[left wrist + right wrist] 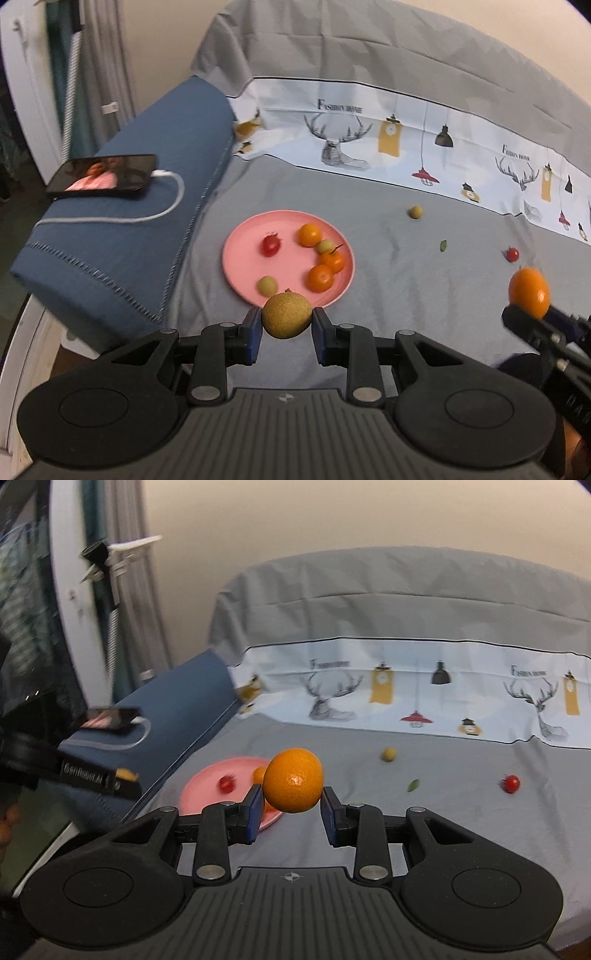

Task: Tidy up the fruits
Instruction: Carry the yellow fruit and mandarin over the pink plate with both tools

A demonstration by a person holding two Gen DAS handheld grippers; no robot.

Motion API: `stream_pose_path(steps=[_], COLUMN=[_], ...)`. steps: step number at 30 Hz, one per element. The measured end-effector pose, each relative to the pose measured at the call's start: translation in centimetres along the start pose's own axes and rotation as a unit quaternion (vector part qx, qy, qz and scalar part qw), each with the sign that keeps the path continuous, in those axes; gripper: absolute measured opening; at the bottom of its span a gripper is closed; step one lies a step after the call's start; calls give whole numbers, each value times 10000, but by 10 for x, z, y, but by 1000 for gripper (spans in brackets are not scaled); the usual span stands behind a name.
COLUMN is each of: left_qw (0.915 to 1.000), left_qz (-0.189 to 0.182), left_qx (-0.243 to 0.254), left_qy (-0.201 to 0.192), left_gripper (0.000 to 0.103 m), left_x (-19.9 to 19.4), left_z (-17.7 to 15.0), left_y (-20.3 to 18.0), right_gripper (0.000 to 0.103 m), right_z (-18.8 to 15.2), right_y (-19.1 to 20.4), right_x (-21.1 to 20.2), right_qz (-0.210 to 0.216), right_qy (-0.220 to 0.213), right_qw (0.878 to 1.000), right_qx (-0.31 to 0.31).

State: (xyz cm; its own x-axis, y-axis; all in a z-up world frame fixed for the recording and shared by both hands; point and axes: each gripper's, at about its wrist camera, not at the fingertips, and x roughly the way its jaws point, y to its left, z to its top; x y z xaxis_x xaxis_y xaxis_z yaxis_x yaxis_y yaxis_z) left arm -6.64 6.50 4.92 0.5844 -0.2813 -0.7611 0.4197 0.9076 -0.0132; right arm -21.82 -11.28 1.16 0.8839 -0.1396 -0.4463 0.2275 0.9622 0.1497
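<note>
Left fingers (287, 325) clamped on a yellow-brown fruit (286, 314), right fingers (293, 806) clamped on an orange (293, 780)

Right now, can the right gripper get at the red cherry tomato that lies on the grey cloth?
Probably not yet. The path over the grey cloth to the red cherry tomato looks free, but the right gripper is shut on an orange, which it must set down first.
</note>
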Motion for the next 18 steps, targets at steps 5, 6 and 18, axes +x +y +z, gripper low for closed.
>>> stream_pose_path(steps=[5, 6, 18], left_qw=[9997, 9996, 9991], left_qz=[51, 61, 38], left_qx=[-195, -230, -362], left_qy=[-131, -156, -240], left_gripper=[32, 32, 32], left_x=[-20, -23, -35], left_z=[-14, -16, -21], left_y=[18, 21, 32], right_gripper=[34, 34, 34], right_z=[-3, -3, -3], right_y=[18, 21, 33], right_x=[-10, -14, -23], right_qz=[104, 109, 126], right_qy=[43, 10, -73], right_qw=[9998, 9997, 9990], right_qx=[-193, -236, -428])
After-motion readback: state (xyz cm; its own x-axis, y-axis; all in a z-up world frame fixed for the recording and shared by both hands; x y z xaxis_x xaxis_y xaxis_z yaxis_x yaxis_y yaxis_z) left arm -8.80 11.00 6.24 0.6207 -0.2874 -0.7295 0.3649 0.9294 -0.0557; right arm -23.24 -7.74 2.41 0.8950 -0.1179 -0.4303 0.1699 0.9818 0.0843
